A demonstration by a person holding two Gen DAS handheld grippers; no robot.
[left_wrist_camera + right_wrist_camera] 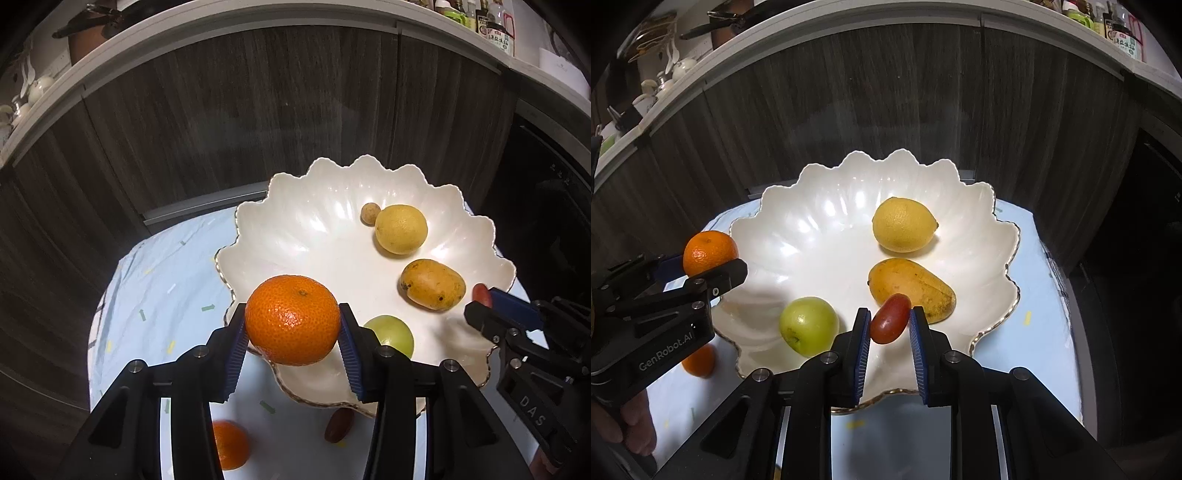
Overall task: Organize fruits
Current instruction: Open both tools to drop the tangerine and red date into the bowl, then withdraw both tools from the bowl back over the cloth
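A white scalloped bowl (314, 229) (798, 236) holds a lemon (400, 229) (903, 224), a mango (432, 284) (916, 282), a green apple (393, 334) (809, 325) and a small brown fruit (370, 213). My left gripper (292, 325) is shut on an orange (292, 319) (709, 254) above the bowl's near-left rim. My right gripper (888, 325) is shut on a small red fruit (891, 318) (481, 294) over the bowl's near side, beside the mango.
The bowl stands on a pale blue patterned cloth (155, 295) (1041, 325). A second orange (231, 445) (700, 362) and a dark red fruit (339, 424) lie on the cloth near the bowl. Dark wooden cabinet fronts (240, 110) stand behind.
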